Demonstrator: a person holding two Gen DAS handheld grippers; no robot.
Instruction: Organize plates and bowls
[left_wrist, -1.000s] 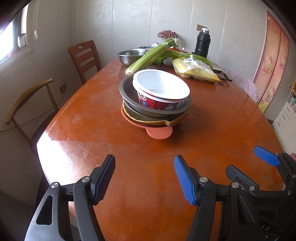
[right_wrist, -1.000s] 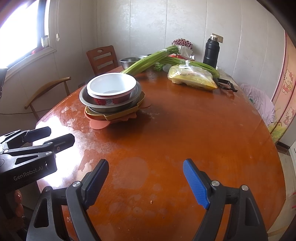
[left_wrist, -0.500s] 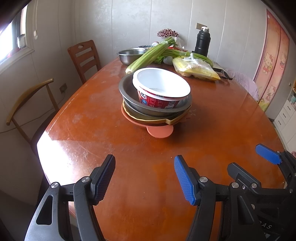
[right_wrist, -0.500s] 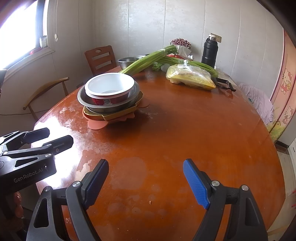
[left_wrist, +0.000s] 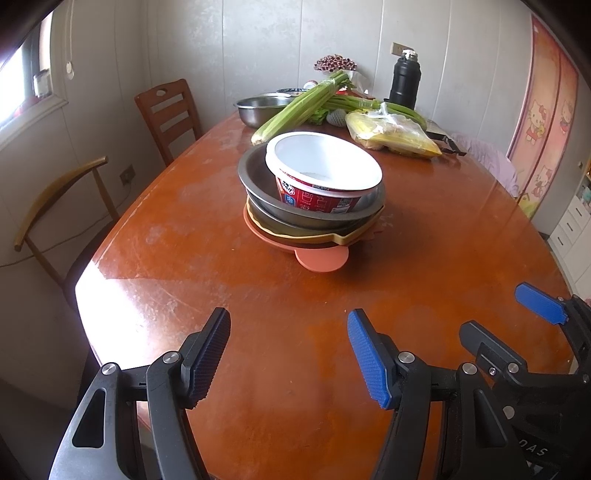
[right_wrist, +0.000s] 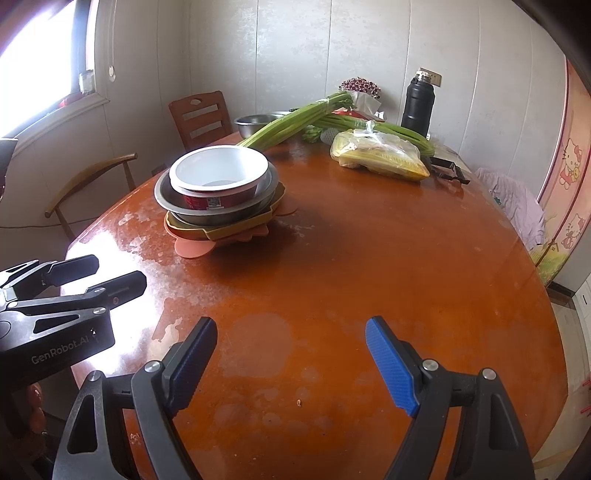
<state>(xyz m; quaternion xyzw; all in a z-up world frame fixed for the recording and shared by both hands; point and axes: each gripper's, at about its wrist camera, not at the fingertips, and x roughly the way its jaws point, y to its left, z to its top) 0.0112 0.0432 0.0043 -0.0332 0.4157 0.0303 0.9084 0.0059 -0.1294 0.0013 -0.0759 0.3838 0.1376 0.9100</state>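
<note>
The left tool (left_wrist: 288, 360) hangs over the near end of the glossy reddish-brown wooden table (left_wrist: 424, 236), its blue-padded jaws standing wide with nothing between them. The right tool (right_wrist: 291, 363) hangs just beside it, equally wide and empty; it also shows at the right edge of the left wrist view.

Farther along the table sits the stack that the task concerns. A white-rimmed red paper noodle bowl (left_wrist: 323, 171) rests inside a wide shallow steel bowl (left_wrist: 258, 192), which sits on a mustard-yellow plate (left_wrist: 321, 236), and that on a salmon-pink plate with a round tab (left_wrist: 323, 258) pointing back towards the tools. The stack is well apart from both tools.

Behind the stack lie a long bundle of green celery stalks (left_wrist: 299, 107), a second steel bowl (left_wrist: 258, 107), a clear plastic bag of yellow food (left_wrist: 395, 134) and a black flask (left_wrist: 405, 83).

Judging from this, the stacking looks largely done. The risks lie in any further handling. The noodle bowl sits off-centre in the steel bowl and looks light, so a nudge could tip it out. Gripping the steel rim alone could slide the smooth bowl off the plates. Pushing the whole stack away could run it into the celery behind it.
</note>
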